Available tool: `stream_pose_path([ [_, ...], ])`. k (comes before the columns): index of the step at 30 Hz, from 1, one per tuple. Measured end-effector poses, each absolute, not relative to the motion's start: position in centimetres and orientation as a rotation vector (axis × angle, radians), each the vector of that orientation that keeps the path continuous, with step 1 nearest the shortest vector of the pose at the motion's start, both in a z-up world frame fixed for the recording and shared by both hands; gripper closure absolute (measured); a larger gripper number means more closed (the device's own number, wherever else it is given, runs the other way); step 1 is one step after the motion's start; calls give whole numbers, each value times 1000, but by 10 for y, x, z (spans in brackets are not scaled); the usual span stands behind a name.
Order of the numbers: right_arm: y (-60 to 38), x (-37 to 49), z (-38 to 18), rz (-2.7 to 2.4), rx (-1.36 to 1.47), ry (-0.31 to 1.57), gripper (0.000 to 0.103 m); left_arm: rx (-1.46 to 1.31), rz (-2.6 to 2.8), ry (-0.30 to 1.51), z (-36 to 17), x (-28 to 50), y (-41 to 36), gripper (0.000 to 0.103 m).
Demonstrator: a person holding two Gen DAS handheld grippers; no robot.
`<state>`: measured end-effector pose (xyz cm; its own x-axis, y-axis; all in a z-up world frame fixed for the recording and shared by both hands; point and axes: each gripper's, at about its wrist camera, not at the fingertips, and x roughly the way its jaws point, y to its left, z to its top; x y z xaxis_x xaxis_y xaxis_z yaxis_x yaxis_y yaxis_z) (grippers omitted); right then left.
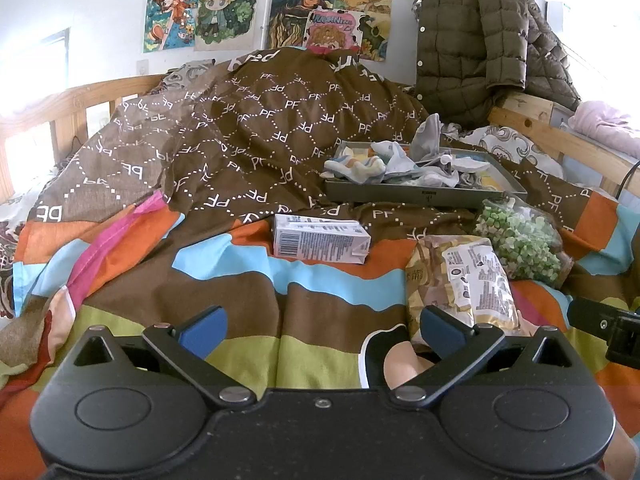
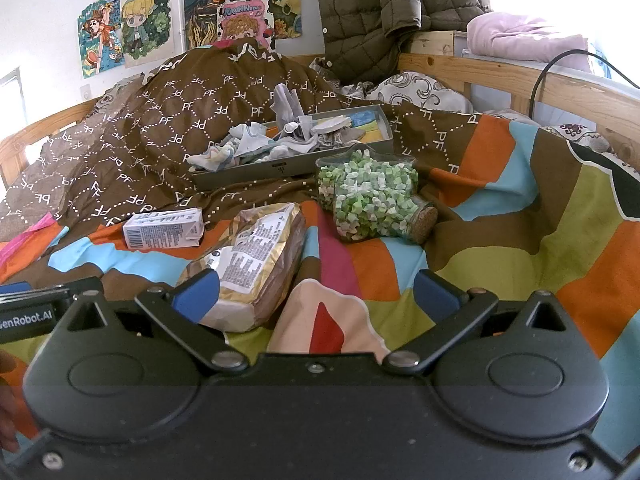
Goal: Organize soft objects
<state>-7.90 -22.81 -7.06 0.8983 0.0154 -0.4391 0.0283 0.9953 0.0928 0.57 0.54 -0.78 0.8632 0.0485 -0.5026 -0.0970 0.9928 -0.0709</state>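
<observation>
Left gripper [image 1: 322, 330] is seen spread wide over the striped quilt [image 1: 248, 292], nothing held between the blue fingers [image 1: 204, 330]. Right gripper [image 2: 316, 294] is likewise wide open and empty, hovering above the same quilt [image 2: 500, 280]. The gray tray [image 1: 420, 194] is taken as landmark. Nearest the grippers, in front of the tray, a bread bag [image 1: 468, 280] is laid flat on the quilt; in the right wrist view it [image 2: 256, 264] is seen just past the right gripper's left finger. A small milk carton [image 1: 320, 240] is lying on its side in front of the tray, left of the bread. A clear jar of green and white pieces [image 2: 368, 200], corked, is tipped on its side just in front of the tray's right end. Socks [image 1: 400, 164] are piled loose in the tray, bunched toward its left end, some draped over the rim [image 2: 224, 156]. The tray is rested on a brown patterned blanket [image 1: 260, 120], heaped up behind it. A dark puffer jacket [image 1: 480, 44] is hung beyond the tray to the right, and cartoon posters [image 1: 224, 12] are fixed on the wall behind it.
</observation>
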Motion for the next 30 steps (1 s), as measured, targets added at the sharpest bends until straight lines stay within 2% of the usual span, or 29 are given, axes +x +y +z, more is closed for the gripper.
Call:
stream_pose_path([
  [30,-227,-79,-70,-7,97,456,1,-103,78,535,-13,3,5,1],
])
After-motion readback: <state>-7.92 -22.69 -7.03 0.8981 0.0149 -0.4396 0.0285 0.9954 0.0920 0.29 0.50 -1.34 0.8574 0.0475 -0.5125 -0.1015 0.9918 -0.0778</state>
